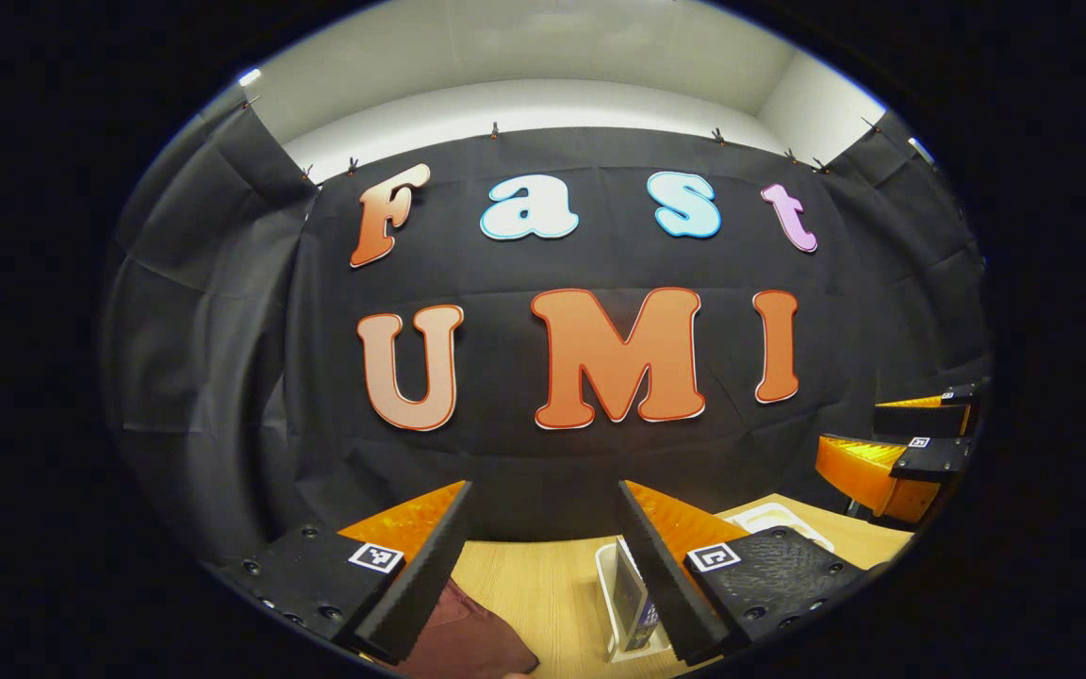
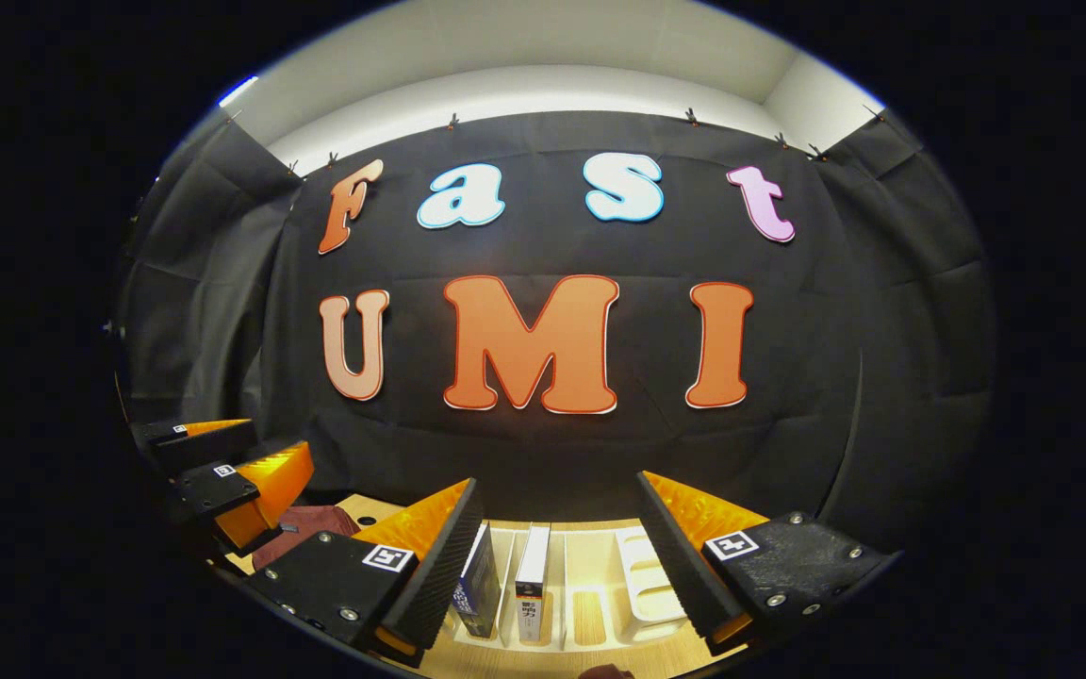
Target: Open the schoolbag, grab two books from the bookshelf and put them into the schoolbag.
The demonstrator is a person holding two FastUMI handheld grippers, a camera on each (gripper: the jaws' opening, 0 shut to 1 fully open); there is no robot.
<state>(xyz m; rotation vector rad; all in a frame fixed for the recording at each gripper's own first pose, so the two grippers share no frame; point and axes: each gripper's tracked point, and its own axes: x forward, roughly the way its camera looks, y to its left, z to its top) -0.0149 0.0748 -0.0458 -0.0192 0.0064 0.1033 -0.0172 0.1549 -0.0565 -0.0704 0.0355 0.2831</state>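
Two sets of jaws are mine, and both stand wide apart with nothing between them, raised above the worktop (image 1: 543, 575) and facing the black cloth wall (image 1: 600, 453).

In the left gripper view, my left gripper (image 1: 543, 566) hangs over the near part of the pale wooden worktop. The schoolbag (image 1: 472, 641), dark red cloth, lies low and just left of the gap between my jaws, partly hidden behind the left-hand finger; whether it is zipped shut I cannot tell. To the right of the gap stands the white bookshelf (image 1: 614, 604), with one book (image 1: 633, 599) upright in it, close against the inner side of the right-hand finger but below it, not touching as far as I can see. My right gripper (image 1: 901, 453) shows at the far right edge of that view, its jaws parted too.

In the right gripper view, my right gripper (image 2: 562, 566) hovers directly over the bookshelf (image 2: 642, 575). Two books stand upright in its slots: a dark book (image 2: 479, 585) just beside my left-hand finger, and a white-spined book (image 2: 532, 585) in the gap between the jaws, left of centre. The slots to the right look bare. The schoolbag (image 2: 303, 528) lies well to the left, beneath my left gripper (image 2: 222, 462).
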